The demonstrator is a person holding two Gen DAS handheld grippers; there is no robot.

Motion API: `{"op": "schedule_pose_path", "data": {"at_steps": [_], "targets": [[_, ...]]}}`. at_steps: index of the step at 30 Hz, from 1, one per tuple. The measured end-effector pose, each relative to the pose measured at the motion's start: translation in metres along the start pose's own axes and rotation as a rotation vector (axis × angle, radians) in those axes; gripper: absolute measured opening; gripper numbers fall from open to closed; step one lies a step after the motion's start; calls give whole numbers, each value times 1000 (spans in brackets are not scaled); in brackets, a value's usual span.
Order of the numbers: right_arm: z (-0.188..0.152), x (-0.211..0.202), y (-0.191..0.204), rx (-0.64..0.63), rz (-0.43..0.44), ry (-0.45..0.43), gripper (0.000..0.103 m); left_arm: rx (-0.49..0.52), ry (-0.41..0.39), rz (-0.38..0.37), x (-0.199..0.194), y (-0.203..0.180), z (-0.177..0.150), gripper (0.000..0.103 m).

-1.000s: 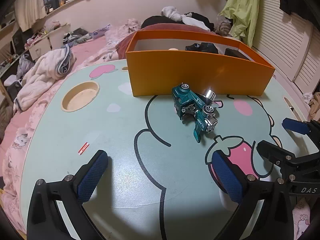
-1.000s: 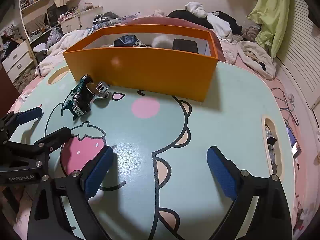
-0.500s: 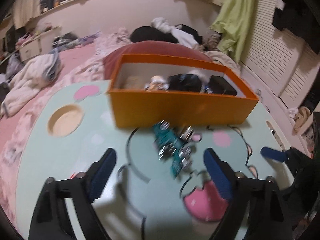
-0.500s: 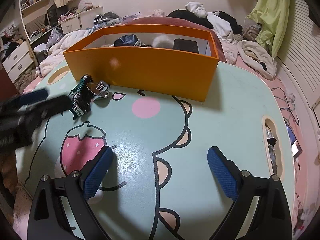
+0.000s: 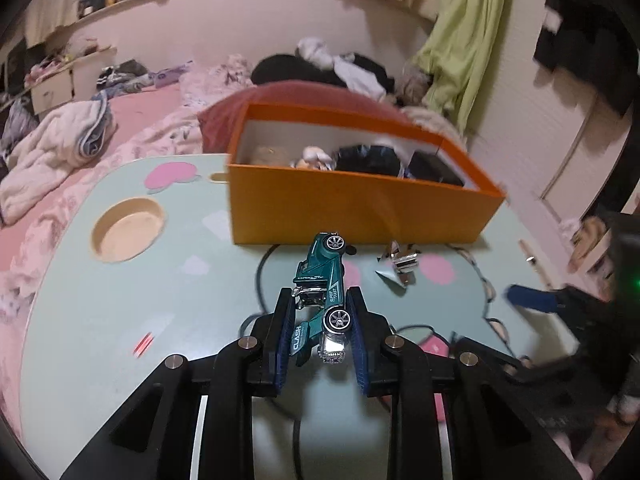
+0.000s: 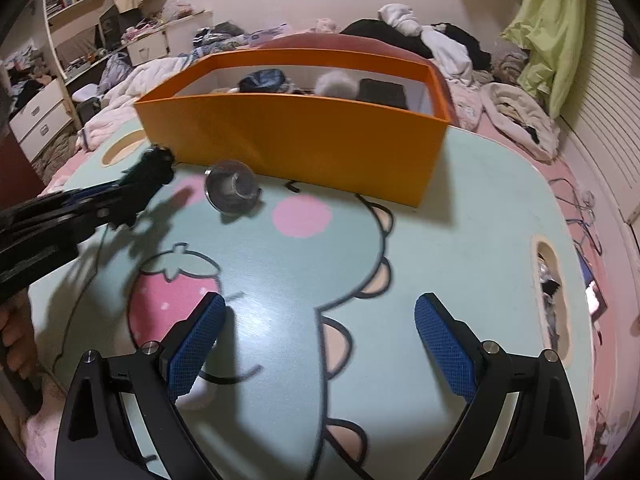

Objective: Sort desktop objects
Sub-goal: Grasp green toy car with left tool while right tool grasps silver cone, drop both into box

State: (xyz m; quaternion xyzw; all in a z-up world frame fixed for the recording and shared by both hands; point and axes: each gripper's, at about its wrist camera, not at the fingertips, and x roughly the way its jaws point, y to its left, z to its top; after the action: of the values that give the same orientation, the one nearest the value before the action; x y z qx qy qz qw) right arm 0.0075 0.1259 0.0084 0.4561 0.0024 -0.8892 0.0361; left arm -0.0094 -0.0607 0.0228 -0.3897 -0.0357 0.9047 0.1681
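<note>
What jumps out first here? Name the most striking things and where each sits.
The teal toy car catches the eye first, clamped between the closing pads of the left gripper above the pale green cartoon-printed table. Behind it, the bright orange box stands at the table's far edge, already holding dark and pale items. A small shiny silver object lies alone on the table in front of the box.

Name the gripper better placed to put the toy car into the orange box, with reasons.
Left. The left gripper is closing on the toy car before the orange box; the right gripper is open, empty and farther back.
</note>
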Motion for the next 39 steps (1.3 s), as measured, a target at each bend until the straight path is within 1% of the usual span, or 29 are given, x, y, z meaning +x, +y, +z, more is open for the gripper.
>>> {"op": "schedule_pose_path", "data": {"at_steps": [1,4,7,10,11,12,13,14,15,17,19,20,23,25,28,29,31,32,33,34,35,36,37,38,39], "targets": [[3,0,4,-2,25,0,96,-9,-9,-2,-7,3,-2,24],[17,1,18,-28,60,-21,95,-15,-32,7,-21,10,-1,24],[37,5,34,-63,115,-31,74,-33,-62,14,-30,17,3,24],[55,19,46,-98,82,-23,73,-42,-80,20,-35,21,5,24],[59,29,50,-108,72,-7,67,-43,-81,20,-36,22,5,25],[60,34,50,-106,71,-1,53,-44,-80,18,-37,24,5,25],[60,41,51,-103,62,19,32,-44,-80,19,-37,24,4,25],[60,38,49,-100,44,-12,32,-45,-80,20,-36,24,4,25],[58,38,48,-93,51,-3,32,-47,-79,18,-36,25,5,25],[53,35,42,-66,101,-10,32,-51,-80,12,-35,26,5,24],[47,29,39,-60,119,-28,32,-51,-82,2,-35,24,6,25],[43,20,37,-63,124,-53,32,-49,-84,0,-35,22,6,25],[46,-5,32,-54,153,-110,32,-31,-97,-25,-36,13,14,25],[57,-23,24,-36,166,-159,32,-12,-119,-53,-36,5,29,25],[88,-42,4,2,125,-241,32,14,-185,-83,-36,-10,63,25],[100,-42,-4,25,101,-268,32,20,-196,-94,-30,-15,77,25],[118,-36,-16,63,78,-277,32,13,-189,-96,-13,-21,97,25],[127,-24,-21,79,57,-256,32,2,-183,-83,1,-22,105,27],[131,-16,-24,83,41,-240,32,-7,-168,-48,17,-21,110,46],[134,-5,-27,88,26,-217,33,-15,-146,-6,30,-19,110,74],[134,11,-29,93,14,-176,35,-25,-128,33,41,-17,109,82],[131,21,-32,97,8,-146,37,-39,-109,67,56,-13,103,84],[126,28,-35,101,6,-122,45,-24,-107,73,62,-13,96,84],[120,37,-36,105,6,-97,55,45,-157,106,61,-20,91,85],[112,34,-36,87,-11,-140,56,90,-151,132,62,-25,86,85]]}}
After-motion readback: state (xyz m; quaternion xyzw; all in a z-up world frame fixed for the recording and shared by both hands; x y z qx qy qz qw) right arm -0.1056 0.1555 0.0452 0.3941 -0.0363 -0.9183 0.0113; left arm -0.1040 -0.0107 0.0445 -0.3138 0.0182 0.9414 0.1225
